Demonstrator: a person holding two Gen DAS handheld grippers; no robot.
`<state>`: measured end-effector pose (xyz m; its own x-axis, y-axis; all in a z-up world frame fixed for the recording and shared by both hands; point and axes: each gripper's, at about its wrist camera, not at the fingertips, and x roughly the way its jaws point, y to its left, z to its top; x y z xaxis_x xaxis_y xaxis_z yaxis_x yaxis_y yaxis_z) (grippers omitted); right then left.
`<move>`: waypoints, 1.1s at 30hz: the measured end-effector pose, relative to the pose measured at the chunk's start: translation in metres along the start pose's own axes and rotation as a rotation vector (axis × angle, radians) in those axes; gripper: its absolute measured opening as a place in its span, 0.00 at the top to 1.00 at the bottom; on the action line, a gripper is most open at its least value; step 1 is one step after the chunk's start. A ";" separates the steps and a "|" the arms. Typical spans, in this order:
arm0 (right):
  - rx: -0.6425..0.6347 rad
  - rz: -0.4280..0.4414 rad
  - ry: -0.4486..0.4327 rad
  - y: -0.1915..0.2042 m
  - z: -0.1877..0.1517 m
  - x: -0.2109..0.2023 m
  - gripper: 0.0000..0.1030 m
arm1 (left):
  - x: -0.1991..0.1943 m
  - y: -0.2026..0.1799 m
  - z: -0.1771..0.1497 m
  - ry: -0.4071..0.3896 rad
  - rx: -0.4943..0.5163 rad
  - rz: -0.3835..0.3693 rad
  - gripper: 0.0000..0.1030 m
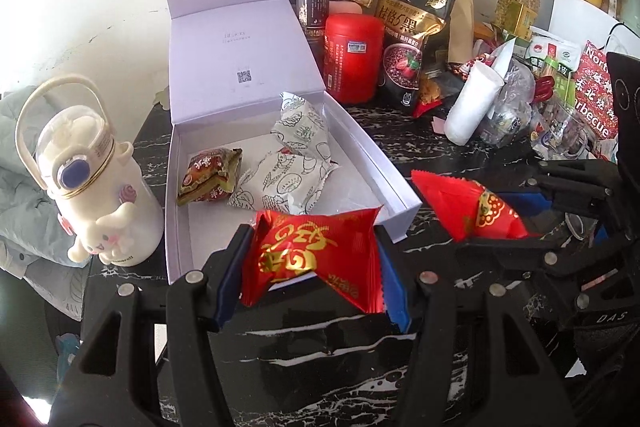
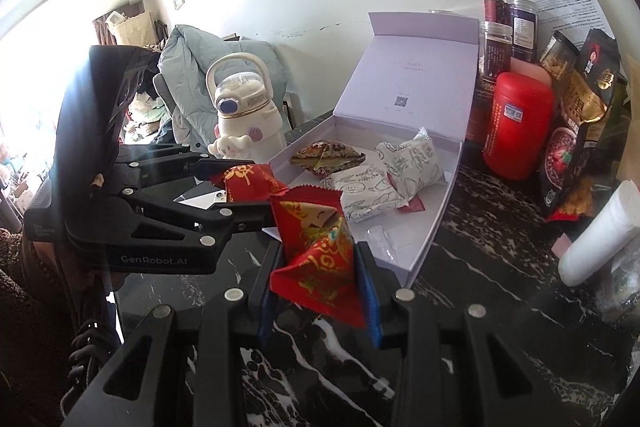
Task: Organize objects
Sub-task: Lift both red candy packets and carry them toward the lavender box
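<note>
The white box (image 1: 360, 131) already holds three snack packets; two red packets are gripped, one by the left gripper (image 1: 312, 259), one by the right gripper (image 2: 320, 279), not yet placed inside.

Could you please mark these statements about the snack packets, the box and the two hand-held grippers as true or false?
1. Each hand-held gripper holds a red snack packet. True: the left hand-held gripper and the right hand-held gripper are each shut on one.
2. The lavender box is closed. False: its lid stands open.
3. Three packets lie inside the box. True: a brown packet and two white patterned packets.
4. The red canister is inside the box. False: it stands on the table beside it.
</note>
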<state>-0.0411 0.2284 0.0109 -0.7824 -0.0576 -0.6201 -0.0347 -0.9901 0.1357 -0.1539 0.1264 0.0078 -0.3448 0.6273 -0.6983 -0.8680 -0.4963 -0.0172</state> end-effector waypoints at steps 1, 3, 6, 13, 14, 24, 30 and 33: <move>0.001 0.000 -0.003 -0.002 0.003 0.002 0.66 | 0.002 0.001 0.003 -0.002 0.000 0.001 0.45; -0.001 0.002 -0.008 -0.006 0.009 0.005 0.66 | 0.008 0.005 0.011 -0.006 -0.001 0.000 0.45; -0.011 0.000 -0.016 -0.011 0.019 0.010 0.66 | 0.014 0.012 0.021 -0.016 0.000 -0.007 0.45; -0.027 -0.008 -0.037 -0.020 0.047 0.024 0.66 | 0.028 0.028 0.047 -0.035 0.000 0.003 0.44; -0.034 -0.010 -0.040 -0.021 0.051 0.026 0.66 | 0.030 0.030 0.051 -0.038 0.000 0.009 0.44; -0.074 -0.011 -0.052 -0.034 0.089 0.047 0.66 | 0.042 0.051 0.077 -0.058 -0.014 0.056 0.44; -0.097 0.026 -0.038 -0.044 0.106 0.064 0.66 | 0.054 0.059 0.087 -0.057 -0.054 0.090 0.44; -0.096 0.030 -0.021 -0.051 0.112 0.074 0.66 | 0.062 0.060 0.092 -0.060 -0.059 0.103 0.44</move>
<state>-0.1669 0.2892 0.0440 -0.7948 -0.0855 -0.6008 0.0477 -0.9958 0.0786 -0.2598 0.1905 0.0293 -0.4535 0.6049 -0.6545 -0.8048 -0.5934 0.0092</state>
